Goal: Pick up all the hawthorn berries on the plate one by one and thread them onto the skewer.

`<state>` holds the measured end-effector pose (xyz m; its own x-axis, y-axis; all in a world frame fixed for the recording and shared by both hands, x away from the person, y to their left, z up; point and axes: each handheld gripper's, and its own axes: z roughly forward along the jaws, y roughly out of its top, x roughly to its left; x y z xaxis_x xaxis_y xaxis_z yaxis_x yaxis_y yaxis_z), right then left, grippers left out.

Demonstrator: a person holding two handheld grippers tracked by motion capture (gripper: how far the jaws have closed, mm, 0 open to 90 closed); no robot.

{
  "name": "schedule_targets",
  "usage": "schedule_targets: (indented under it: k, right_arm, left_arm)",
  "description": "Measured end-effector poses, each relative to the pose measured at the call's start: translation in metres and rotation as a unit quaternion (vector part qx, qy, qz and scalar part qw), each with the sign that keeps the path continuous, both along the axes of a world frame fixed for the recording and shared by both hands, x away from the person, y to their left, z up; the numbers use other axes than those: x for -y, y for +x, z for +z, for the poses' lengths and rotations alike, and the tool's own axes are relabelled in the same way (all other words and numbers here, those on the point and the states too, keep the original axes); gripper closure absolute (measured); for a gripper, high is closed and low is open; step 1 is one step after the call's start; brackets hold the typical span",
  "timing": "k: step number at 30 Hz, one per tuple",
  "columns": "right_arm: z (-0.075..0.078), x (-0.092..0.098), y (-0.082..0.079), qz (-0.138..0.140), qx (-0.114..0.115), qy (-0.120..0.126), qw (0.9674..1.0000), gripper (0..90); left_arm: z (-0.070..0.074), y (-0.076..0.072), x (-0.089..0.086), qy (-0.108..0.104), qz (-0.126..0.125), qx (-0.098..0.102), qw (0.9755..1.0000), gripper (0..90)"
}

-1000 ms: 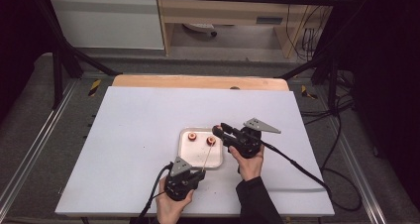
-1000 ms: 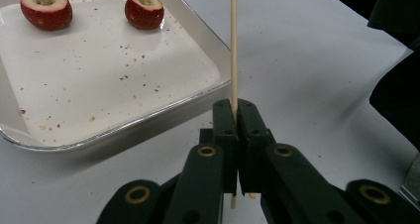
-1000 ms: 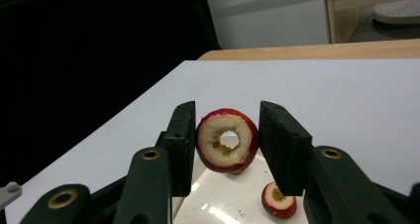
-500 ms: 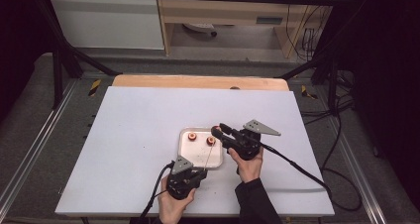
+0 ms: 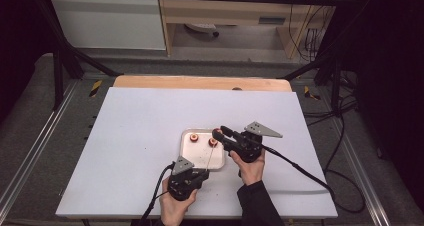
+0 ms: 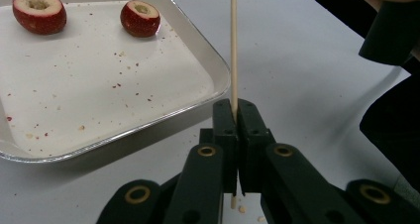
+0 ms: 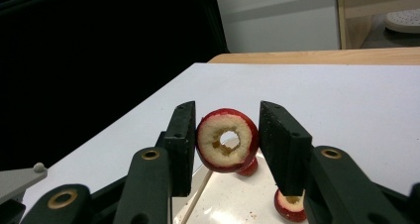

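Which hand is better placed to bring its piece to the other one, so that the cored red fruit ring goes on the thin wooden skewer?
Right, I think. The right gripper holds the cored red fruit ring lifted above the metal tray, its hole facing outward. The left gripper clamps the thin wooden skewer steady.

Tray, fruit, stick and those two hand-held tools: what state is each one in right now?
Left gripper: shut on the wooden skewer, fingers pressed together.
Wooden skewer: clamped near its bottom end, reaching out past the tray's edge.
Right gripper: shut on the cored fruit piece.
Cored fruit piece: held above the tray, hole facing the camera.
Two fruit pieces: resting on the tray, cored, cut side up.
Tray: flat on the table, dotted with crumbs.
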<state>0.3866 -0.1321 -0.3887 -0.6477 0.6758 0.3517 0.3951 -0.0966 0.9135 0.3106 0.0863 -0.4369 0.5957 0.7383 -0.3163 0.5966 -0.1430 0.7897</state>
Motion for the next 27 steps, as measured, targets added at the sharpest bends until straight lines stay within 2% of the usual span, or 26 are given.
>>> schedule_targets:
  k: [11, 15, 18, 21, 22, 27]
  right_arm:
    - [-0.004, -0.003, -0.003, 0.014, -0.002, -0.012, 0.9998, 60.1]
    - [-0.006, -0.004, -0.005, 0.015, -0.003, -0.017, 0.9997, 60.2]
    - [-0.006, -0.004, -0.005, 0.025, -0.011, -0.017, 0.9995, 60.2]
    - [-0.009, -0.007, -0.008, 0.031, -0.02, -0.018, 0.9992, 60.3]
    - [-0.009, -0.007, -0.008, 0.031, -0.02, -0.018, 0.9992, 60.3]
    - [-0.012, -0.009, -0.01, 0.039, -0.03, -0.023, 0.9985, 60.3]
  left_arm:
    - [0.003, 0.003, 0.0, -0.017, 0.005, -0.009, 0.9998, 88.3]
    - [0.003, 0.006, 0.001, -0.008, 0.006, -0.008, 0.9999, 88.4]
    - [0.005, 0.006, 0.0, -0.018, 0.007, -0.007, 0.9998, 88.4]
    - [0.006, 0.008, 0.001, -0.005, 0.009, -0.001, 1.0, 88.4]
    - [0.006, 0.009, 0.001, -0.006, 0.008, -0.007, 0.9999, 88.4]
    - [0.006, 0.013, 0.001, -0.009, 0.012, -0.001, 0.9999, 88.4]
